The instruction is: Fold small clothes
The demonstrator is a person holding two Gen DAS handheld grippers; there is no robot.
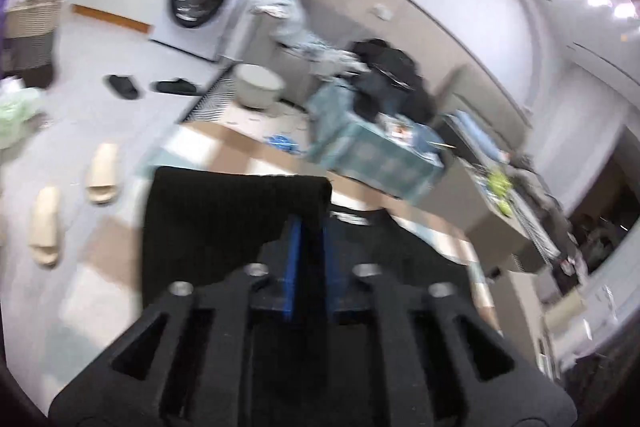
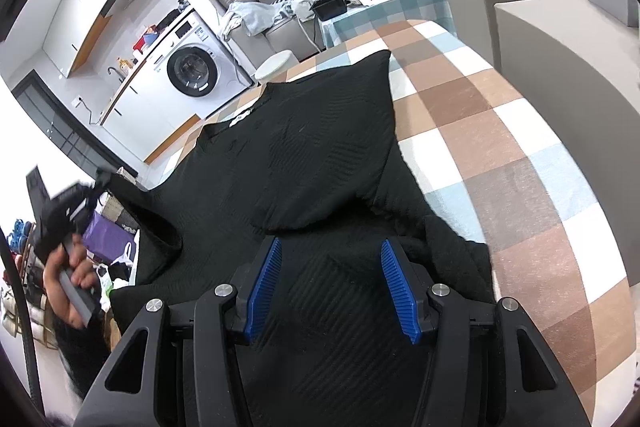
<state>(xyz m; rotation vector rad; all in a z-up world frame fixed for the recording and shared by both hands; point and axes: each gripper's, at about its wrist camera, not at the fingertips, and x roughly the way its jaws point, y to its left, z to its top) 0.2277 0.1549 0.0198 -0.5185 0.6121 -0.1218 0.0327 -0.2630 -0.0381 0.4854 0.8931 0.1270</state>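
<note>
your left claw (image 1: pixel 310 239) is clamped on the black shirt (image 2: pixel 320 155), lifting its edge at the frame's left. your right claw (image 2: pixel 330 283) is apart, low middle. pull too hard and the shirt may slide off the checked cloth (image 2: pixel 500 131).

The black knitted cloth garment (image 2: pixel 312 155) looks matt, its weave ribbed in faint zigzag lines; the checked brown, white and pale-blue cloth cover (image 2: pixel 500 131) beneath it is flat and matt; the right gripper (image 2: pixel 331 283) has matt black plastic arms, ridged blue rubbery pads (image 2: pixel 394 287) and shiny metal bolt heads; the left gripper (image 1: pixel 311 243) shows the same black plastic and blue pads; the white washing machine (image 2: pixel 192 67) is glossy and smooth.
</note>
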